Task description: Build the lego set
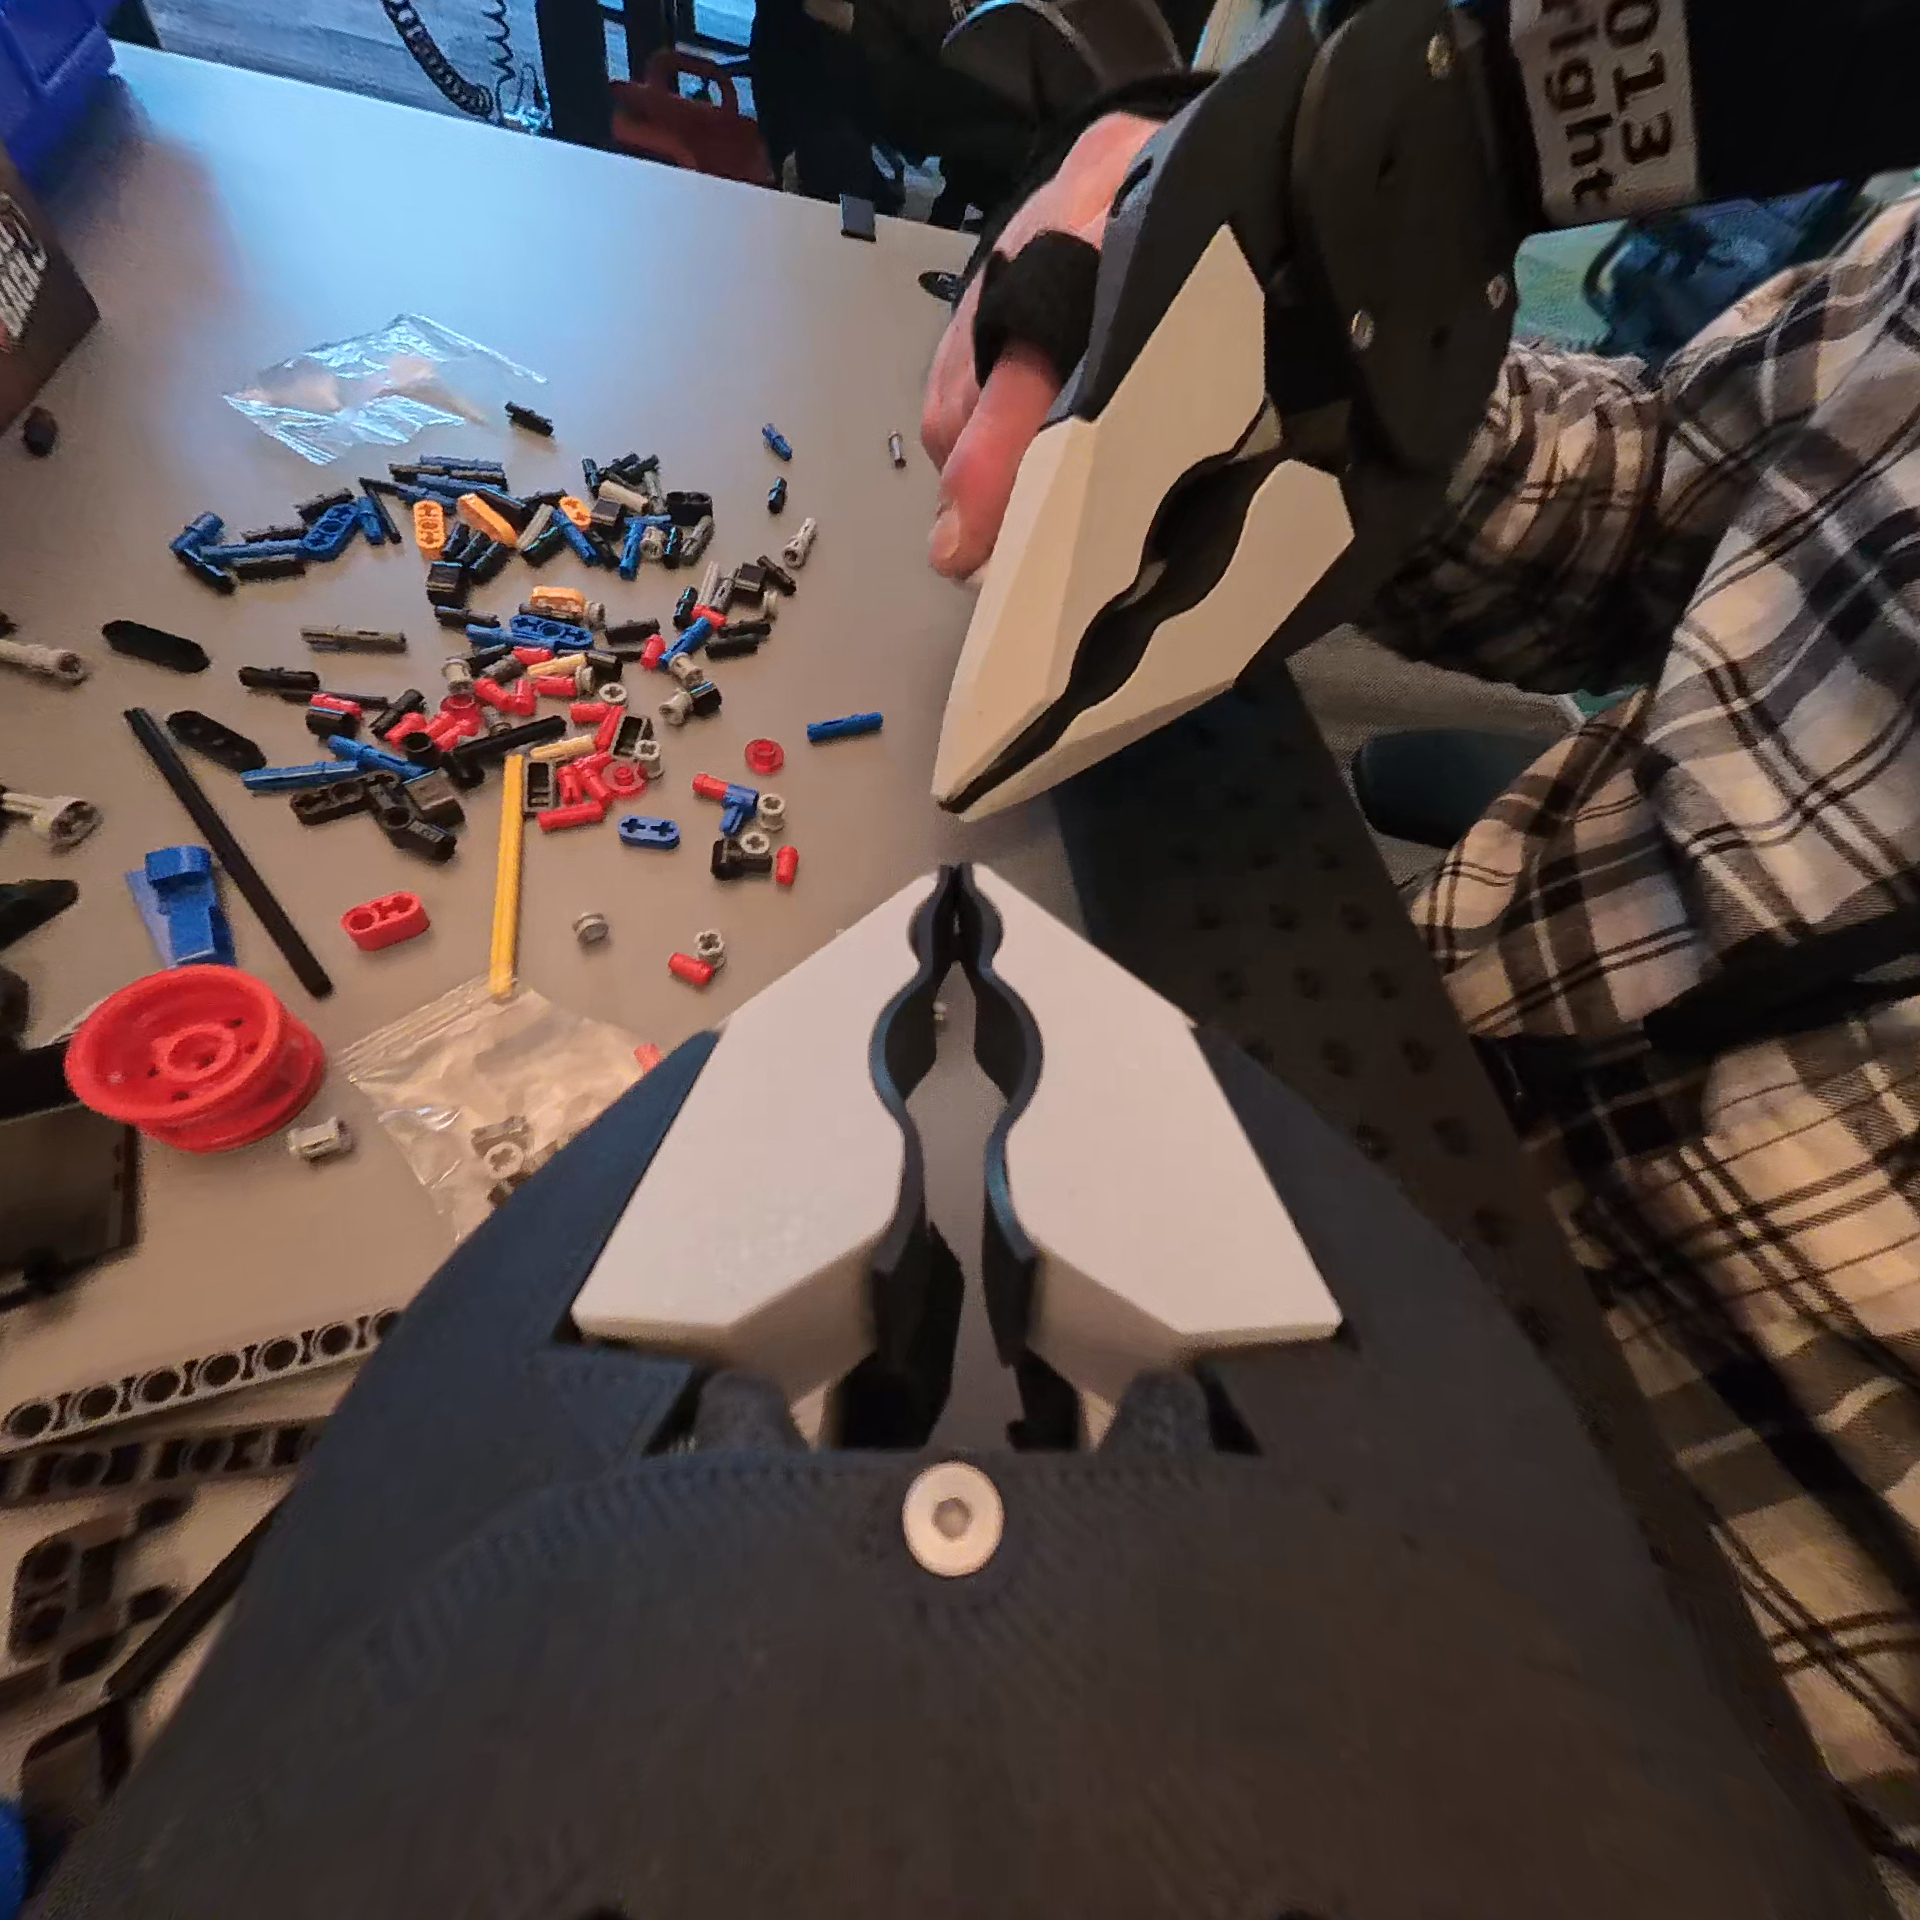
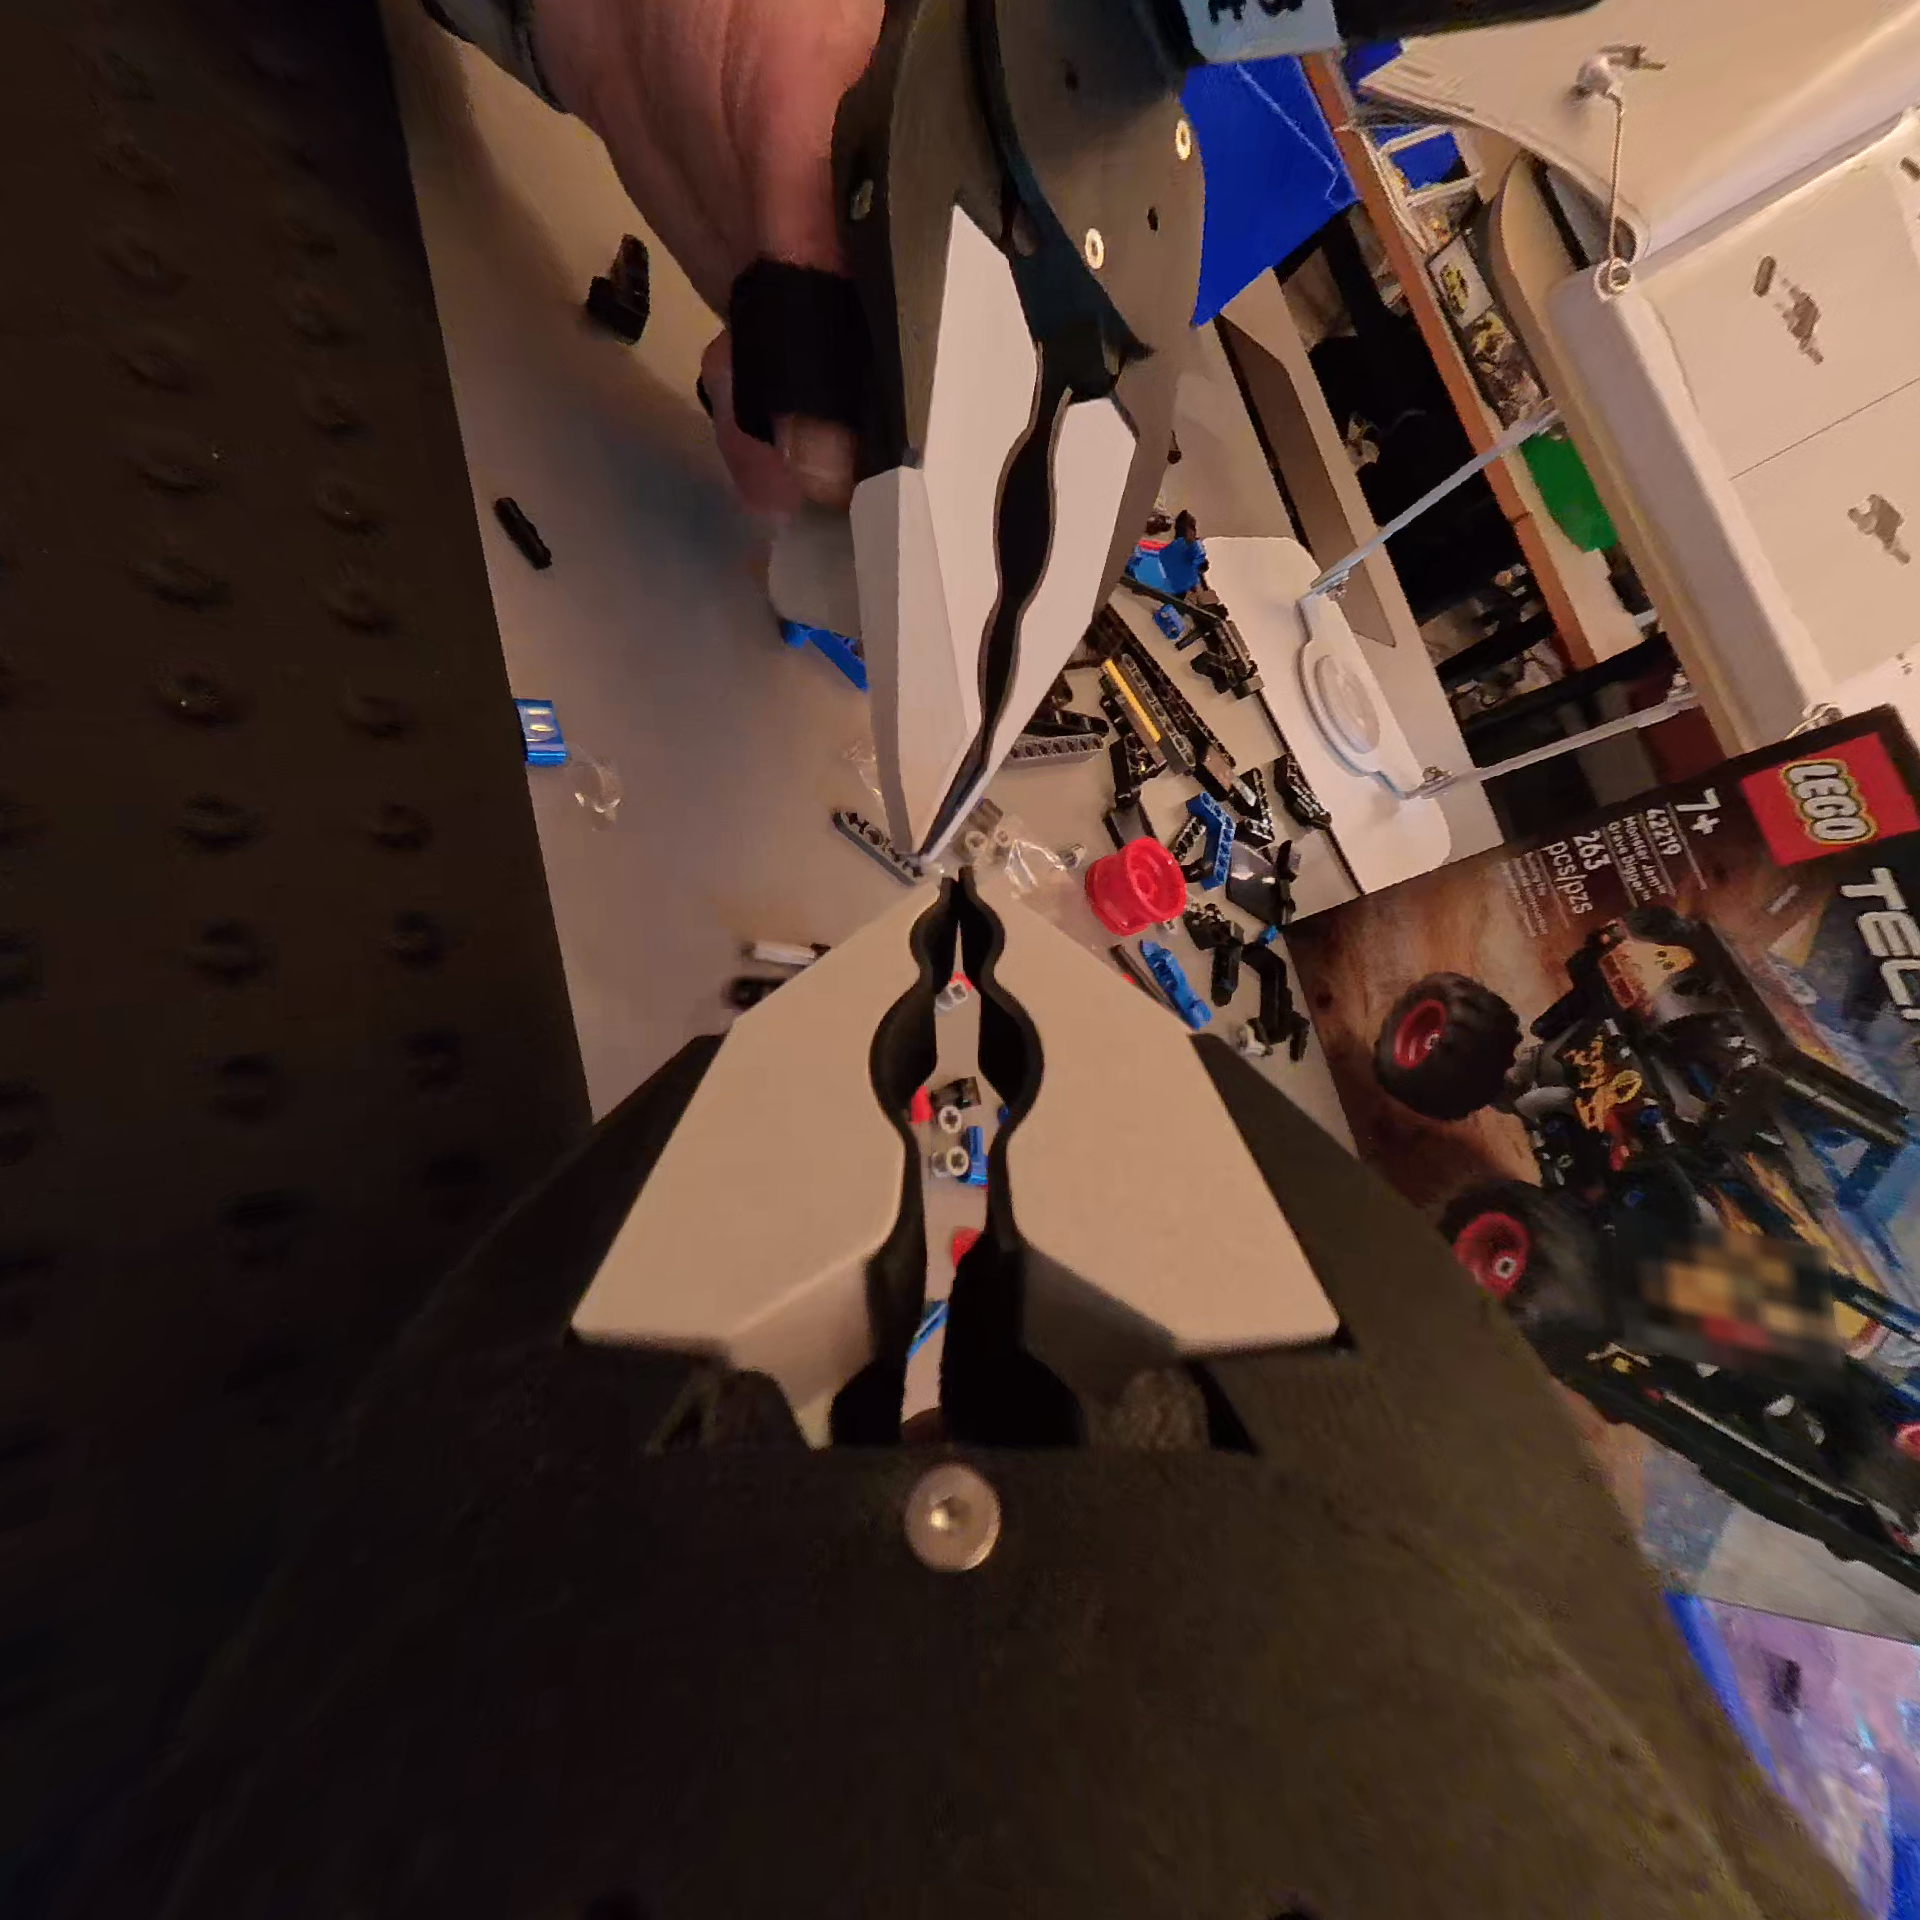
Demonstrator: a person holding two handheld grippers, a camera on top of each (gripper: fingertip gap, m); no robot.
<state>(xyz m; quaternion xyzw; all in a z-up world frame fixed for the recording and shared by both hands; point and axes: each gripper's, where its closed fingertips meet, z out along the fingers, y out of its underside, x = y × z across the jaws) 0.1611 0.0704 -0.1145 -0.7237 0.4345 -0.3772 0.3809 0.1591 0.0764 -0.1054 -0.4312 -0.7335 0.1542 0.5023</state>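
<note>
The set's box [image 2: 1621,1122] at the right runs past the frame edge, partly under a mosaic patch. At lower left, the long grey beams [image 1: 197,1371] disappear behind the left gripper [image 1: 956,883].

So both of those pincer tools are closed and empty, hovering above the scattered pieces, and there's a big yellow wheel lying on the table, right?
Not quite: the wheel is red, not yellow, as the left wrist view shows. The rest holds: the left gripper and the right gripper are both closed and empty above the scattered pieces on the table.
</note>
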